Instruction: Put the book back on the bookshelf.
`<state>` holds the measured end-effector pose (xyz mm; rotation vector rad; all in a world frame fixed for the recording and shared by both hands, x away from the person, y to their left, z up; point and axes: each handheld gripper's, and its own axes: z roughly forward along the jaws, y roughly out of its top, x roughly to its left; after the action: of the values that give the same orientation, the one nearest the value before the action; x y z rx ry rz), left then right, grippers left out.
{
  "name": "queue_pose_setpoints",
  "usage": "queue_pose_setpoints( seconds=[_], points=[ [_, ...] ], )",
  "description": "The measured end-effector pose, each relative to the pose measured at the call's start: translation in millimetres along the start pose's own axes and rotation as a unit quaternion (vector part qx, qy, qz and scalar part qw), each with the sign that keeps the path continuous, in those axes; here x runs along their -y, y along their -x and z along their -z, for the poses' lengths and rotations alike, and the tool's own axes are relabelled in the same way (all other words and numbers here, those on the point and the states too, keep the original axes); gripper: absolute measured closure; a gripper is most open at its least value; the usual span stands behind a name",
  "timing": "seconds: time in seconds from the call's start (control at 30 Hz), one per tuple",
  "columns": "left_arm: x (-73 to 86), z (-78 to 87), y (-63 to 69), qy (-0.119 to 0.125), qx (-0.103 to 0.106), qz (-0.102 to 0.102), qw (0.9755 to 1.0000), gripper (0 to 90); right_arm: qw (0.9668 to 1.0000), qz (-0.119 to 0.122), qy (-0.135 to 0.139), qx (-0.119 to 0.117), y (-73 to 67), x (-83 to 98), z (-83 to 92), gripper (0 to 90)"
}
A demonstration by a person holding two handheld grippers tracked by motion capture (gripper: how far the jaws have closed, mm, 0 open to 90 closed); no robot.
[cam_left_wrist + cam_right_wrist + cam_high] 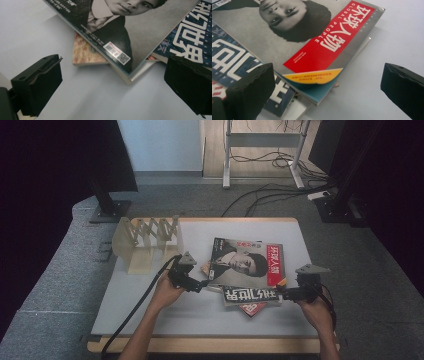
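A stack of magazines lies in the middle of the white table mat (150, 305). The top magazine (245, 262) (140, 27) (322, 47) has a grey portrait cover with a red title band. Below it lie a dark blue magazine (250, 295) (190, 37) (227, 62) with big white characters, an orange-patterned one (85, 52) and a red one (252, 309). My left gripper (202, 284) (112, 87) is open, just off the stack's near left corner. My right gripper (281, 292) (327, 90) is open at the stack's near right corner, with the top cover's curled corner just ahead of its jaws.
A beige slotted file rack (147, 240) stands at the table's back left. A monitor stand (107, 205) sits behind it on the grey floor. Cables (280, 190) and desk legs are beyond the far edge. Bare mat lies left of and in front of the stack.
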<state>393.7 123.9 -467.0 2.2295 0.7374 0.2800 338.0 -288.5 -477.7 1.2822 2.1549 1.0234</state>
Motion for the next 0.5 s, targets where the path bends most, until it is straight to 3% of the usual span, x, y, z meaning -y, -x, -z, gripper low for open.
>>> queue_pose_setpoints(
  seconds=[0.27, 0.5],
  points=[
    [-13.4, -14.0, -1.0, 0.01, 0.011, -0.008, 0.9999, 1.5, 1.0, 0.005, -0.006, 0.003, 0.1, -7.5, -11.1, 0.0],
    [-27.2, -33.5, -5.6, -0.009, 0.008, -0.01, 0.9999, 0.8, 0.9999, 0.009, -0.008, 0.005, 2.6, -16.0, -23.4, 0.0]
  ],
)
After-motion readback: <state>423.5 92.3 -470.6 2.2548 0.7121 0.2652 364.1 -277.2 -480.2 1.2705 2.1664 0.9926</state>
